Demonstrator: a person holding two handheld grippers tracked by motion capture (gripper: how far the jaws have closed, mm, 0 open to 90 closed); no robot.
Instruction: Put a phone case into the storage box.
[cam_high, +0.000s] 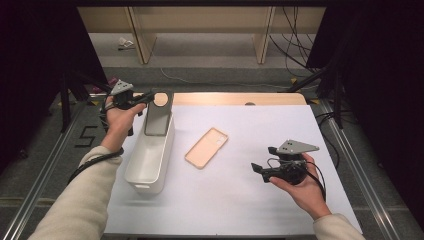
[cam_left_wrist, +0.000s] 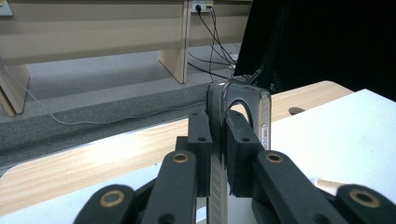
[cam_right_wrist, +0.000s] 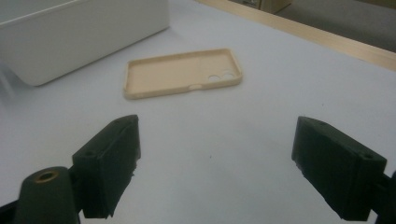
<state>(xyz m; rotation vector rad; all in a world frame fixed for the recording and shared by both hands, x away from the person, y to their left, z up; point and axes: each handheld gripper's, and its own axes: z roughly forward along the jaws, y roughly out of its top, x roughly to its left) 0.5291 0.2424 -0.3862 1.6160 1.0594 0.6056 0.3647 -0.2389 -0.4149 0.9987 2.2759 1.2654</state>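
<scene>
Phone case, dark and glossy, hangs over the far end of the white bin, pinched by its top edge in my left gripper; the left gripper view shows both jaws clamped on its rim, a grip I judge is meant to lower it lengthwise into the bin. My right gripper waits with its jaws spread wide and nothing between them, aimed at 1 beige case lying hollow side up on the white table cover, likely next.
</scene>
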